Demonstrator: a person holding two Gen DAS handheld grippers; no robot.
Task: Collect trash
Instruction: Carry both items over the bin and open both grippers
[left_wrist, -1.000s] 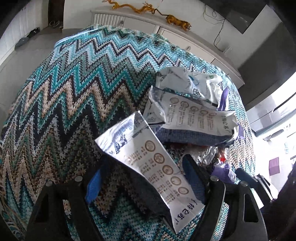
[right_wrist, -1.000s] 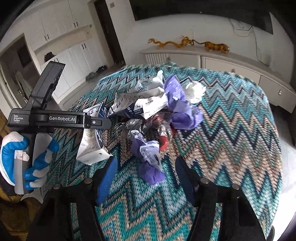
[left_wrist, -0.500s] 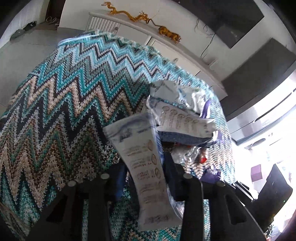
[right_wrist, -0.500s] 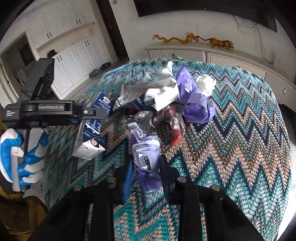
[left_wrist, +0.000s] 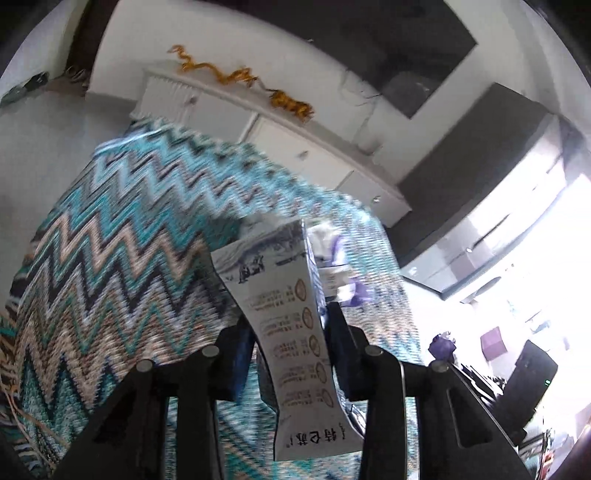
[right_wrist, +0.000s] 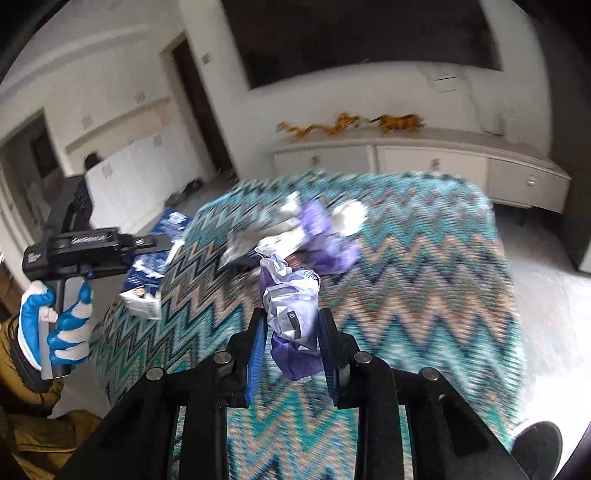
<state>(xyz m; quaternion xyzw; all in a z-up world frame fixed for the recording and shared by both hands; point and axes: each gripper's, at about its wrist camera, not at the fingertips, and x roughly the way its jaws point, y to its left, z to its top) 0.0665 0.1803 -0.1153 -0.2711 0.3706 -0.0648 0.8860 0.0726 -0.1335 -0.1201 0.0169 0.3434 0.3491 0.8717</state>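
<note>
My left gripper (left_wrist: 290, 325) is shut on a flattened white and blue carton (left_wrist: 291, 332) and holds it above the zigzag-patterned table (left_wrist: 122, 258). In the right wrist view that carton (right_wrist: 147, 273) hangs from the left gripper (right_wrist: 162, 245) beyond the table's left edge. My right gripper (right_wrist: 293, 328) is shut on a crumpled purple and white wrapper (right_wrist: 293, 306), lifted off the table. A pile of trash (right_wrist: 306, 236) lies at the table's middle: purple wrappers, white cartons, a white paper ball (right_wrist: 349, 218).
A white sideboard (right_wrist: 424, 162) with gold dragon figures (right_wrist: 347, 123) stands behind the table. White cupboards and a dark doorway are at the left. The floor (right_wrist: 546, 280) lies to the right of the table. The person's gloved hand (right_wrist: 55, 325) holds the left gripper's handle.
Both grippers closed on their items and lifted them. The left one swung the carton out past the table's left edge; the right one raised the purple wrapper. Both views are now motion-blurred.
</note>
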